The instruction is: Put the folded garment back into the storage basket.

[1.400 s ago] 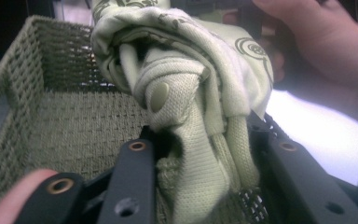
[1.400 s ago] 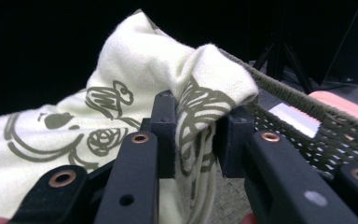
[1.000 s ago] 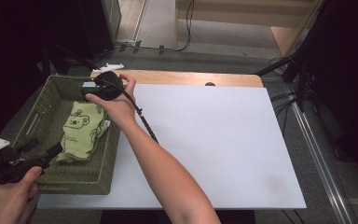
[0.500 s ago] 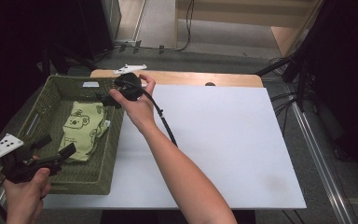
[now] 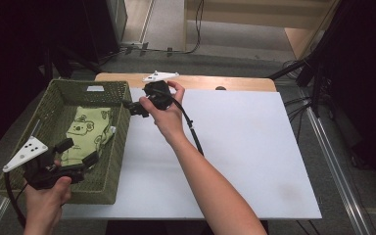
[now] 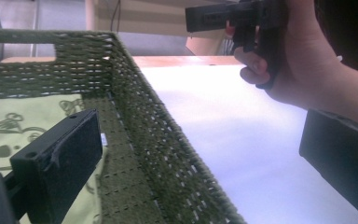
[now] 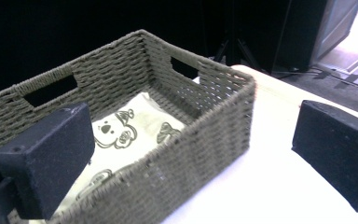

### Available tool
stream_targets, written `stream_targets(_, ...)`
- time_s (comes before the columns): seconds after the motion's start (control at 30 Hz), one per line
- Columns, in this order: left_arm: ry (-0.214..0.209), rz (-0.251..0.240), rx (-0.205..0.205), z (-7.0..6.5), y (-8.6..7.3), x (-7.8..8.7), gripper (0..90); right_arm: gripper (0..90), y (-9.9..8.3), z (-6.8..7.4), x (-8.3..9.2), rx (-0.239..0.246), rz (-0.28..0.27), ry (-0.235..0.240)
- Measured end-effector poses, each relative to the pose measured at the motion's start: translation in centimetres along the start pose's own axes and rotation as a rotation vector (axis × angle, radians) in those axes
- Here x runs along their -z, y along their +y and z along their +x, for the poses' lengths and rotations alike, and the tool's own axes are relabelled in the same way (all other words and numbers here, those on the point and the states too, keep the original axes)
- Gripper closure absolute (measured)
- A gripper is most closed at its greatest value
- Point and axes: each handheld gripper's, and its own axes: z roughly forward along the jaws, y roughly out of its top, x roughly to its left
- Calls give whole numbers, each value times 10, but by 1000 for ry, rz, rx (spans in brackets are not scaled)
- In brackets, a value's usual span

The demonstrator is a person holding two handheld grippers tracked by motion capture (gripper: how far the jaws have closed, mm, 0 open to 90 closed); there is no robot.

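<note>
White table (image 5: 254,147) carries a green basket (image 5: 120,105) with a cloth (image 5: 85,129) lying inside. Left claw (image 5: 78,152) hangs spread above the cloth's near end; right claw (image 5: 134,107), just spread and empty, hovers beside the basket's rim.

Olive-green woven basket (image 5: 118,128), pale green cloth (image 5: 85,131) with koala print, white table (image 5: 254,147), black gripper (image 5: 133,108)
</note>
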Motion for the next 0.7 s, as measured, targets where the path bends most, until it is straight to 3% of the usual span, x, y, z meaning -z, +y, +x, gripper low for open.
stream_targets(0.4,-46,16,-38,-21,3,-17,0,0,-16,-19,38,-6,-15,-33)
stream_targets(0.7,-101,28,-77,-47,3,-35,0,0,-32,-37,72,-33,-33,-65)
